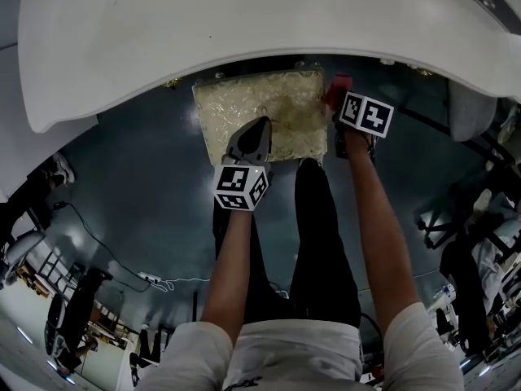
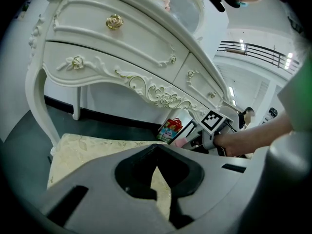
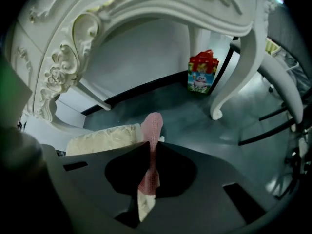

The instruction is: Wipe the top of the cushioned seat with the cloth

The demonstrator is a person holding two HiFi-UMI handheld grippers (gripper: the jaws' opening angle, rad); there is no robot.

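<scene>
A big white dressing table (image 1: 244,23) with curly carving stands over a dark floor (image 1: 146,186). The cushioned seat (image 1: 244,104), cream with a leafy pattern, sits partly under the table's front edge. The left gripper (image 2: 157,147) is over the front part of the seat top. Its fingers are pressed together and hold nothing. The right gripper (image 3: 148,143) is at the seat's right side, near the back corner. Its fingers are squeezed tight on the pink cloth (image 3: 152,126), which sticks up past their tips, just beside the seat. A small red gift bag (image 3: 202,74) stands on the floor by a table leg.
</scene>
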